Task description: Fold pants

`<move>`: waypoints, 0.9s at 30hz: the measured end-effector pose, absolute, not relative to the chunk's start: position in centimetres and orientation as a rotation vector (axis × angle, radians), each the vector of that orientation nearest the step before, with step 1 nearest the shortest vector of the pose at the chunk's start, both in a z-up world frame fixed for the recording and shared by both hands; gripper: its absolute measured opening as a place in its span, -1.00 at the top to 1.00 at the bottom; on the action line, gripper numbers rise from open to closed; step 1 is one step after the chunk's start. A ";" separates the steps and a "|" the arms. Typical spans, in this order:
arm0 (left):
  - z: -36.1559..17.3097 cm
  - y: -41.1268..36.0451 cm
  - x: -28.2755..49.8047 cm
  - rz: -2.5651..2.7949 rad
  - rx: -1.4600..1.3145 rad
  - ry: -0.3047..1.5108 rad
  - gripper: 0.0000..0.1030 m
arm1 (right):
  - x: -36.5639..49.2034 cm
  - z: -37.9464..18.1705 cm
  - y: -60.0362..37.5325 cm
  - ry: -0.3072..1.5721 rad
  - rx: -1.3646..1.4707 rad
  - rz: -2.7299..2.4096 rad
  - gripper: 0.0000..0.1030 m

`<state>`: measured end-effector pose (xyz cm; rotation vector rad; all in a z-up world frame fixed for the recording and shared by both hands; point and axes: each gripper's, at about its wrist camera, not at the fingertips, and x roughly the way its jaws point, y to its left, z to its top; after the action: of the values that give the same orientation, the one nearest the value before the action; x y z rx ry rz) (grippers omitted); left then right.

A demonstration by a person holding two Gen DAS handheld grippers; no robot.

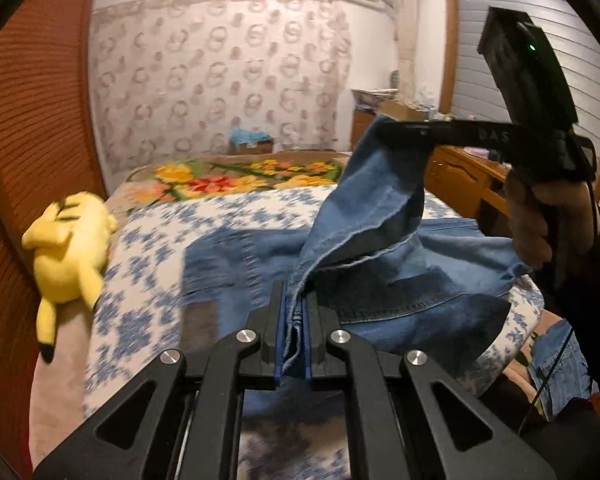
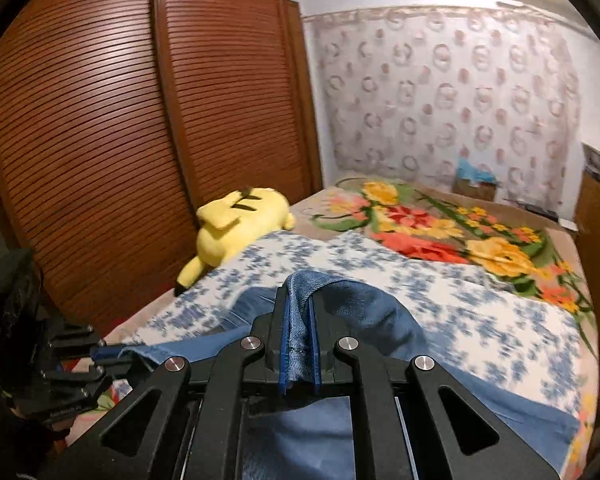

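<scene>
Denim pants (image 1: 380, 248) clamped between both claws, lifted

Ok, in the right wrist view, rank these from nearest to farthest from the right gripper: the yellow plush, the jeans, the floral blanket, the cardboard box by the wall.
1. jeans: clamped in the right gripper.
2. yellow plush: ahead left, by the wardrobe.
3. floral blanket: ahead right, across the far bed; its near edge is close to the plush's range.
4. cardboard box: farthest, against the patterned wall.
</scene>
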<state>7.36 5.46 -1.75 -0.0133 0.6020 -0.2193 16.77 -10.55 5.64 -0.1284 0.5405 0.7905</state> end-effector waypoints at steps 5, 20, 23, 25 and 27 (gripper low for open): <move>-3.4 7.8 6.5 -0.181 -0.046 0.633 0.85 | 20.2 3.8 -7.6 0.588 -0.153 0.832 0.84; -7.4 10.0 8.3 -0.111 -0.059 0.745 0.85 | 26.1 0.9 0.4 0.698 -0.258 0.833 0.84; -7.4 10.2 8.2 -0.104 -0.060 0.749 0.85 | 26.7 0.8 1.6 0.709 -0.264 0.827 0.84; -7.4 10.4 8.2 -0.099 -0.064 0.751 0.85 | 27.1 0.4 2.5 0.719 -0.263 0.825 0.84; -7.5 10.5 8.3 -0.095 -0.069 0.758 0.83 | 27.4 0.0 3.3 0.735 -0.253 0.827 0.78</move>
<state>8.30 10.53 -7.51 -0.0694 0.7579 -0.0949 27.40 3.31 0.05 -0.2526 0.7347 0.8273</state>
